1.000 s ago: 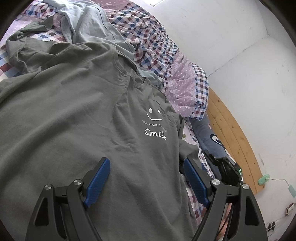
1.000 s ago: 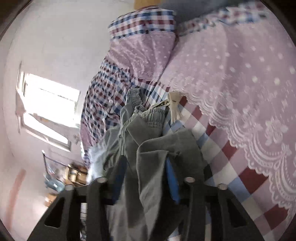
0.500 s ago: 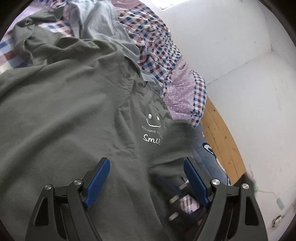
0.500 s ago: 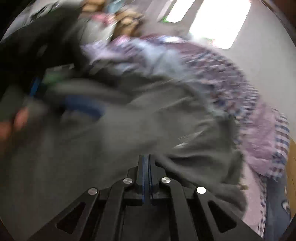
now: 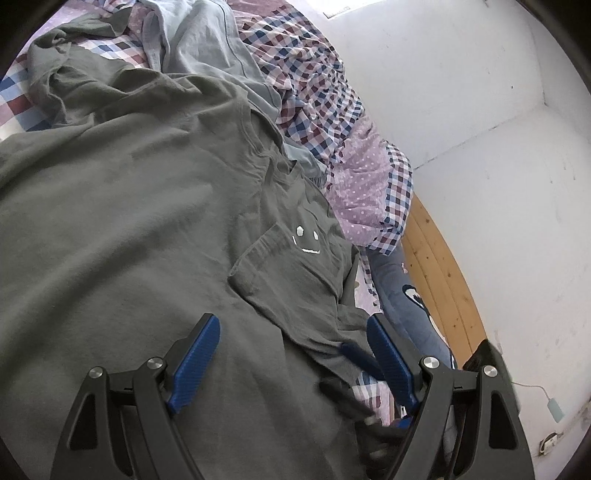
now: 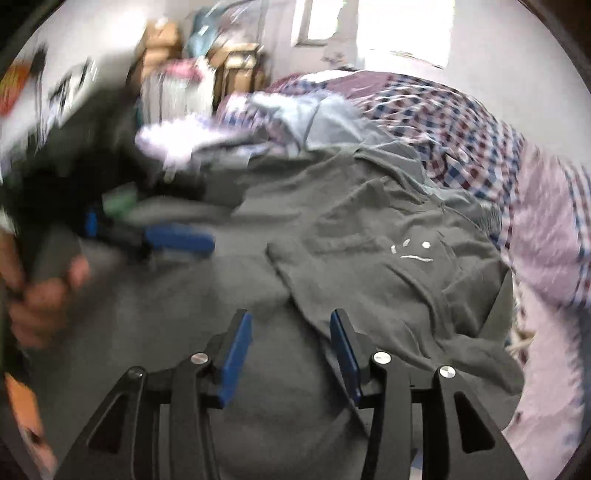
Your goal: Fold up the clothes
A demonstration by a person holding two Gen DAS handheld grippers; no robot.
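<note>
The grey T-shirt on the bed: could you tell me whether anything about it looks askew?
Yes. The grey T-shirt has its sleeve folded inward askew, covering the lettering below the smiley print, with wrinkles.

Home bedroom, checked bedding (image 5: 314, 88), wooden bed frame (image 5: 439, 273), window (image 6: 406, 29)

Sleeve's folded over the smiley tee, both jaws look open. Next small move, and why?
Probably bring the left gripper toward the far sleeve to fold it in likewise. The near sleeve already lies folded across the grey T-shirt, covering the lettering under the smiley print. The right gripper is open and holds nothing, and the far sleeve lies bunched on the checked bedsheet.
</note>
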